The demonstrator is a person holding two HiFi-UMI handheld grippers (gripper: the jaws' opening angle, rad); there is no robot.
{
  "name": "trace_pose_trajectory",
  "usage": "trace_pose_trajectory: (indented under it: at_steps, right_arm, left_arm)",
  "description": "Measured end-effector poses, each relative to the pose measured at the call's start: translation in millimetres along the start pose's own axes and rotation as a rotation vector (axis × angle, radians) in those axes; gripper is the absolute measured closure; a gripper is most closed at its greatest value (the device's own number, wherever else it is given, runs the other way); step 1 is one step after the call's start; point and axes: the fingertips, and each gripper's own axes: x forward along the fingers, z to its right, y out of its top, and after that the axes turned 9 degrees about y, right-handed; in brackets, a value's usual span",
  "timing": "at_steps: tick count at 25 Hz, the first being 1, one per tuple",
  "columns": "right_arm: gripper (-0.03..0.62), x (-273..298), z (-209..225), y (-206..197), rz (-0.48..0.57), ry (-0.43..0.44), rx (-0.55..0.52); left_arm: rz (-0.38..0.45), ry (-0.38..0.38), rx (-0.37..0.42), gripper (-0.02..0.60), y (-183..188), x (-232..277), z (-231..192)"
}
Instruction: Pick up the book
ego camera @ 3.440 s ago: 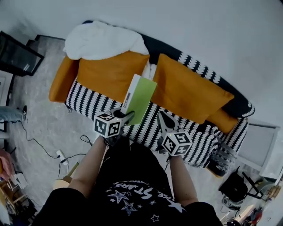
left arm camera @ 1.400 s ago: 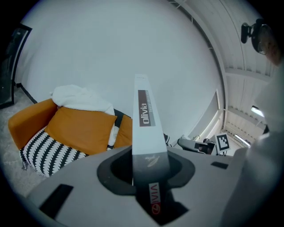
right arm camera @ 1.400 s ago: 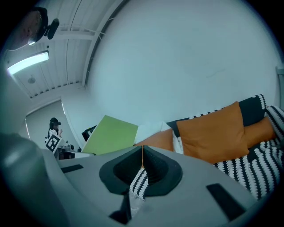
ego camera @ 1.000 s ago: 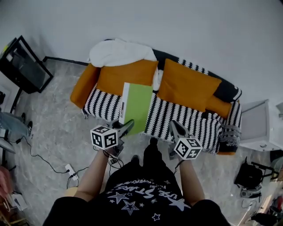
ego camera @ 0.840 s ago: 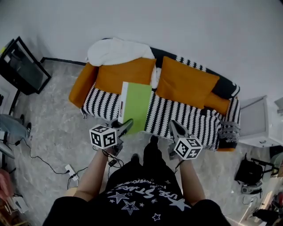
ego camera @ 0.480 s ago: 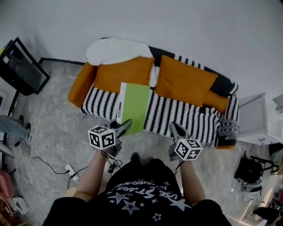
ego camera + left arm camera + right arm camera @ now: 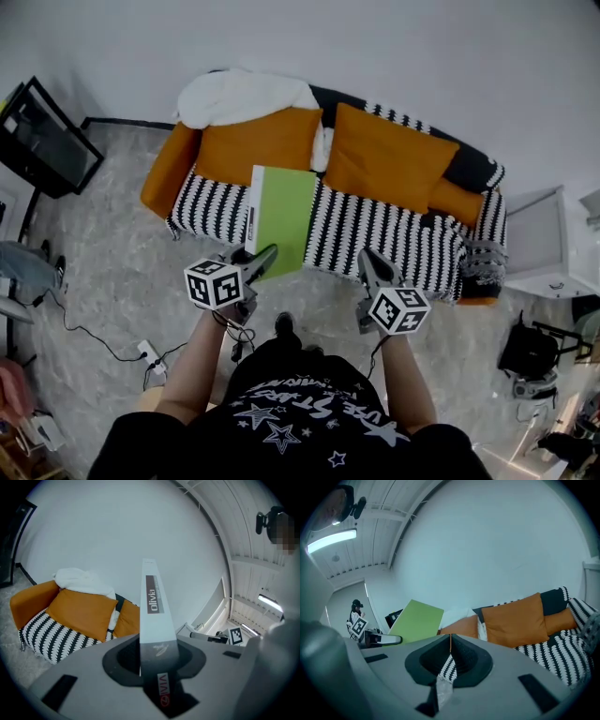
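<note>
a: item one, book (image 7: 281, 217). location?
b: off the sofa (image 7: 403, 239), in the air in front of it. green cover up, white spine to the left.
a: held by?
b: left hand-held gripper (image 7: 263, 257), clamped across the spine at the near end. the rest of the book juts out with nothing under it.
a: item two, right hand-held gripper (image 7: 369, 262)?
b: jaws together, nothing in them. it is beside the book and apart from it.
a: risks, as judged?
b: one: the grip is at one end with a long overhang, so the book's weight may pivot it down in the pads. two: the cover looks smooth, so a quick swing may slide it out onto the floor (image 7: 122, 281). three: there is no second support, since the right hand-held gripper is not on the book.
</note>
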Motion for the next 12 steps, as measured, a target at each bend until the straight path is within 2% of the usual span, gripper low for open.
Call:
trace_pose_trajectory:
  at_steps: [12]
  right_arm:
    - [0.568, -63.1, -2.2, -15.2, 0.03, 0.017, 0.021]
  left_arm:
    - [0.005, -0.004, 0.034, 0.453, -30.4, -11.8, 59.8]
